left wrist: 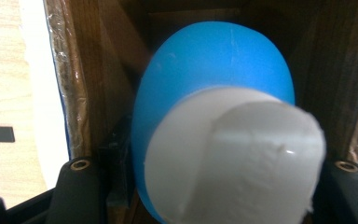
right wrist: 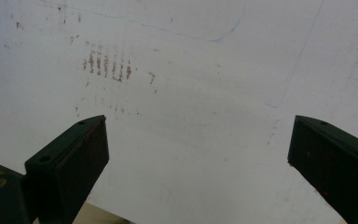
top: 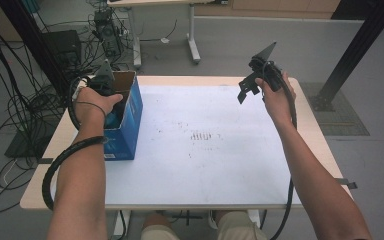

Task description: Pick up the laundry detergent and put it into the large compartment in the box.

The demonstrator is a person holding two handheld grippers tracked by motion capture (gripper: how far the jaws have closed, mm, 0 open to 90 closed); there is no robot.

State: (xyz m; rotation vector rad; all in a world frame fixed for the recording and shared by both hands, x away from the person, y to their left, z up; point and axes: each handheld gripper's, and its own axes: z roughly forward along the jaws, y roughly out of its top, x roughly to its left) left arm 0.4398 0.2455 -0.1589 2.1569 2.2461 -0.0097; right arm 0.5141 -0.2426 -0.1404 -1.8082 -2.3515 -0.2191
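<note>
Both grippers black: left gripper and right gripper each carry a grey three-cornered plate on top and trail a black cable, the left one in ribbed spiral wrap looping past the forearm. Right gripper view: two flat, blocky black jaws, one small round screw hole in each, reddish-brown scuffing on the inner faces; left gripper view: rounded black jaw bases, a brass-coloured screw in each. Person: bare forearms, no sleeves, khaki shorts.

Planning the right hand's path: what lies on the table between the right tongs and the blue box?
Nothing: bare white table top between right tongs and blue box, per the high view.
</note>
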